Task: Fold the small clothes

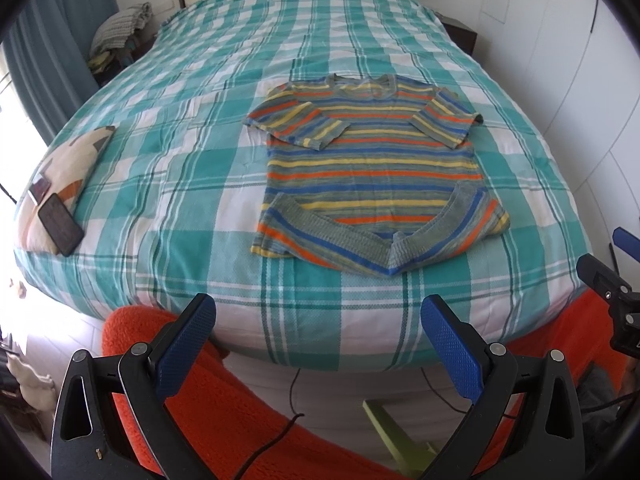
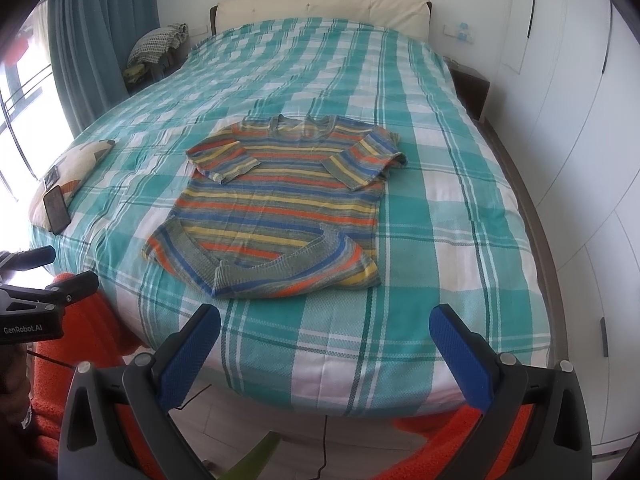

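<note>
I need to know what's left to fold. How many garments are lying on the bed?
1. A striped sweater lies flat near the foot of the bed, sleeves folded inward. A heap of cloth beside the headboard may hide more.

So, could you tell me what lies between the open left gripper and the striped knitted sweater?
Only bare teal-and-white checked bedspread separates left gripper from sweater, per the left wrist view.

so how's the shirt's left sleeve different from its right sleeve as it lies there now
Going by the left wrist view, the left sleeve is folded inward so its cuff lies on the chest of the striped shirt. The right sleeve also angles over the body, but its outer edge bunches up beyond the shirt's side. The left one lies flat; the right looks rumpled at the shoulder. Both are short and carry the same stripes.
</note>
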Demonstrator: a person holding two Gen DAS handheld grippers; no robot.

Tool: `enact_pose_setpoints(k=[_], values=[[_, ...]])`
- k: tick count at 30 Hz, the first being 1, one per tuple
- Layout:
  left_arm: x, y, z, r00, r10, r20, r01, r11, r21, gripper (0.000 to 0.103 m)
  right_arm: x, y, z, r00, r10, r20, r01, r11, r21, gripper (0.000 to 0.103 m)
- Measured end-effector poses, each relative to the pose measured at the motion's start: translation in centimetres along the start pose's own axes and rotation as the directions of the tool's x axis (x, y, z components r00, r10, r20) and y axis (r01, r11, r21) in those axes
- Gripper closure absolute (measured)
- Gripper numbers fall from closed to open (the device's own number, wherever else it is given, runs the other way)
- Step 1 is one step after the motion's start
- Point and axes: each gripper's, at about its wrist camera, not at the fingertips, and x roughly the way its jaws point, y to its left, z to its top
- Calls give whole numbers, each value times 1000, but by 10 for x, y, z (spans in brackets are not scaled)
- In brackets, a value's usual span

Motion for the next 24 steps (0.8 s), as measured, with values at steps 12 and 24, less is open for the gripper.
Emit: enact_pose_setpoints(k=[12, 24], values=[[4, 3, -2, 1000, -24, -18, 23, 1000, -14, 1, 4, 2, -2, 1000, 7, -13, -7, 1000, -5, 0], [12, 24, -1, 1000, 21, -19, -22, 999, -48, 1, 3, -8, 1, 1000, -29, 7, 29, 1000, 7, 0]])
